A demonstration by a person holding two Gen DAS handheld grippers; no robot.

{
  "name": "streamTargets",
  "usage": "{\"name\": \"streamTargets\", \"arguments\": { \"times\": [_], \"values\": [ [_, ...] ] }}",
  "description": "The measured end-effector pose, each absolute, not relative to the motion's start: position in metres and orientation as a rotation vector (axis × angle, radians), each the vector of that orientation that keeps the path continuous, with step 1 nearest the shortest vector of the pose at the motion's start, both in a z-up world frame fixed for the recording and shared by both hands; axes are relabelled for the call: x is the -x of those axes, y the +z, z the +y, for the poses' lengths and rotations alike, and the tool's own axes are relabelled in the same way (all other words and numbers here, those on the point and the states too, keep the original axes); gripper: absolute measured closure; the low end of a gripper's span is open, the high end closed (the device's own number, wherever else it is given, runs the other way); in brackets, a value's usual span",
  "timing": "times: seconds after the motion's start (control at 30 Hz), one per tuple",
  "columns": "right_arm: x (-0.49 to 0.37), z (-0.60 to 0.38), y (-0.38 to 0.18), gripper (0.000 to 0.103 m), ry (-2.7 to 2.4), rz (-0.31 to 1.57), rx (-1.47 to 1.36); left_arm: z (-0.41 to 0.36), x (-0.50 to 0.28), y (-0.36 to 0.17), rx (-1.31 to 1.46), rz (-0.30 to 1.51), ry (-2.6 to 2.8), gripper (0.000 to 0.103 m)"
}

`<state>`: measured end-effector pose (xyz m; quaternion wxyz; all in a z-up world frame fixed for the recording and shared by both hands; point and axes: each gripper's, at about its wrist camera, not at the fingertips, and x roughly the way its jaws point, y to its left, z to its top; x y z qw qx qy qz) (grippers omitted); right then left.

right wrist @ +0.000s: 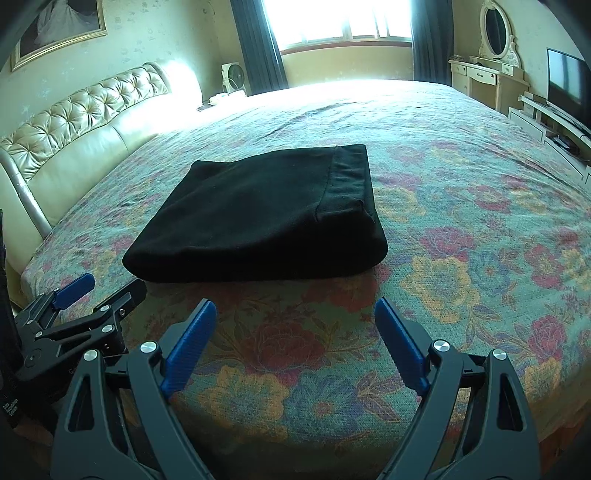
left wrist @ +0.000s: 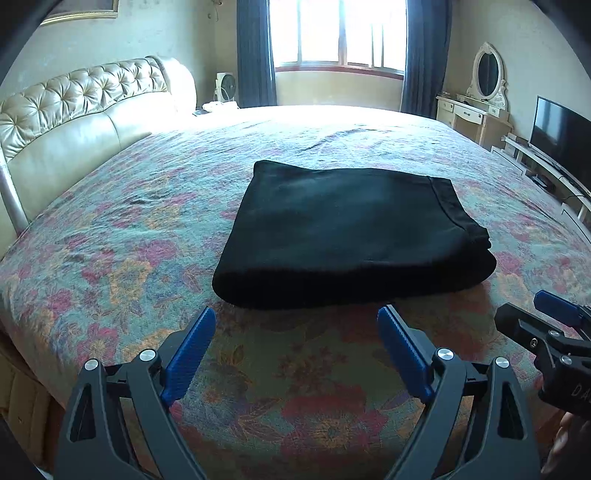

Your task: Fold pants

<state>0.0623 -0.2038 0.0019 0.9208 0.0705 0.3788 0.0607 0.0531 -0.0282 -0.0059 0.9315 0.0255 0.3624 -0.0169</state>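
Note:
Black pants (left wrist: 351,232) lie folded into a thick rectangle on the floral bedspread (left wrist: 129,258); they also show in the right wrist view (right wrist: 258,221). My left gripper (left wrist: 297,317) is open and empty, just short of the pants' near edge. My right gripper (right wrist: 295,308) is open and empty, a little back from the near edge. The right gripper shows at the right edge of the left wrist view (left wrist: 546,314). The left gripper shows at the lower left of the right wrist view (right wrist: 99,291).
A tufted cream headboard (left wrist: 74,110) runs along the left. A window with dark curtains (left wrist: 340,33) is at the far end. A dresser with an oval mirror (left wrist: 484,99) and a TV on a low stand (left wrist: 561,136) stand at the right.

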Motion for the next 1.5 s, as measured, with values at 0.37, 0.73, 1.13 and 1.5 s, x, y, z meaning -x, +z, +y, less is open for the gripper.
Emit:
{"name": "streamTargets", "arguments": {
  "times": [0.37, 0.73, 1.13, 1.5],
  "values": [
    [-0.062, -0.202, 0.004, 0.015, 0.129, 0.778, -0.144, -0.019, -0.056, -0.005, -0.032, 0.767, -0.003, 0.014],
    [-0.061, -0.205, 0.005, 0.015, 0.128, 0.785, -0.149, -0.015, -0.05, 0.001, 0.0, 0.749, -0.049, 0.014],
    [-0.057, -0.201, 0.007, 0.015, 0.138, 0.784, -0.151, -0.021, -0.041, 0.005, -0.069, 0.734, -0.071, 0.014],
    [-0.053, -0.2, 0.007, 0.015, 0.138, 0.792, -0.154, -0.016, -0.039, 0.008, -0.031, 0.736, -0.08, 0.014]
  ]
}}
